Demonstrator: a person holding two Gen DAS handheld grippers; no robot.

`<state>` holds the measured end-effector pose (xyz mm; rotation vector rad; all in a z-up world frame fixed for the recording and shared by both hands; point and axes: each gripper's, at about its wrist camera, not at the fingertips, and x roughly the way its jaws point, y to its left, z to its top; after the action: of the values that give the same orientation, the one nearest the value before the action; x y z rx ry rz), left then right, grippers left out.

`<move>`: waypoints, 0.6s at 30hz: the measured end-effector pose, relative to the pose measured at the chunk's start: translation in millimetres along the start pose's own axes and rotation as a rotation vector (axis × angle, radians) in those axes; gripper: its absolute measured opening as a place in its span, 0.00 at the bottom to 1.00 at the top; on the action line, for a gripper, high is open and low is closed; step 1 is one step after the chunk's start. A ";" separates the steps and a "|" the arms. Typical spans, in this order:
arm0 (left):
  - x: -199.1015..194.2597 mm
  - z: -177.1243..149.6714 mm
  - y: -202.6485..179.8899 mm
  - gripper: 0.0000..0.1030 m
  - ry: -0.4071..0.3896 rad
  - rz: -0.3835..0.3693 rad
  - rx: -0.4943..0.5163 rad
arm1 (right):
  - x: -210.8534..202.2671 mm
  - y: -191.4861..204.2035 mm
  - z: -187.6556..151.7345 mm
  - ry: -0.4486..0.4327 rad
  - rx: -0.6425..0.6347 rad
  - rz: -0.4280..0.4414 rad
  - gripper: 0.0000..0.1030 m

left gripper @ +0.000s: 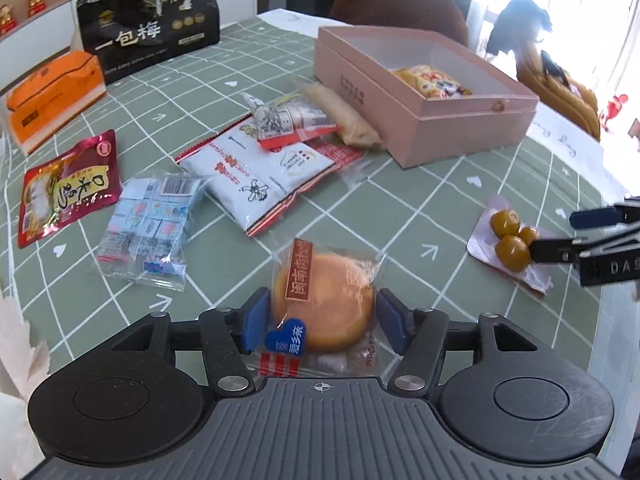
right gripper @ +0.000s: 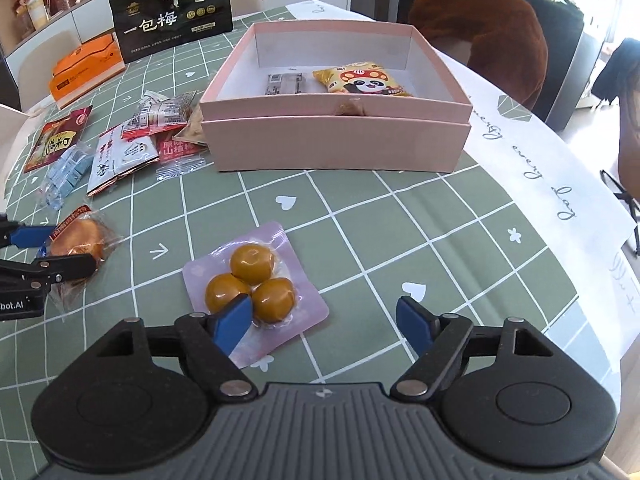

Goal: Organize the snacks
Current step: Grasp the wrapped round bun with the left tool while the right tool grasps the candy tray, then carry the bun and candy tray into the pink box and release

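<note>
1. Left claw (left gripper: 322,320) spread wide, blue pads flanking the wrapped round pastry (left gripper: 324,300) lying on the desk (left gripper: 400,216), not pressing it.
2. Right claw (right gripper: 324,320) released over the purple pack of three yellow-brown balls (right gripper: 256,284).
3. Beyond, the pink box (right gripper: 336,148) holds a panda snack bag (right gripper: 362,78).

The open box (right gripper: 336,148) stands on the counter (right gripper: 400,232). Inside it lie a panda snack bag (right gripper: 362,79) and, to that bag's left, a small packet (right gripper: 285,84). Left of the box lies a heap of snack packets (right gripper: 132,140). Before the box lies the egg pack (right gripper: 254,286), with the wrapped cake (right gripper: 78,238) farther left.
</note>
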<state>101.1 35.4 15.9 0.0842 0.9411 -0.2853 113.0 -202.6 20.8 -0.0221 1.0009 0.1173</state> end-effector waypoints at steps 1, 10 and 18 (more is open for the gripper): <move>-0.4 0.6 -0.8 0.63 0.002 0.003 -0.001 | 0.2 -0.2 -0.3 -0.004 0.005 0.001 0.79; 0.3 7.9 -0.7 0.59 0.025 -0.019 -0.065 | -9.2 5.4 -1.7 -0.025 -0.007 0.102 0.79; -1.8 4.8 -0.7 0.59 0.017 -0.025 -0.084 | 7.5 30.2 8.4 -0.012 -0.117 0.154 0.79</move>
<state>103.6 34.2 20.2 -0.0022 0.9702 -0.2678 120.7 -171.3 20.1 -0.0510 0.9821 0.3167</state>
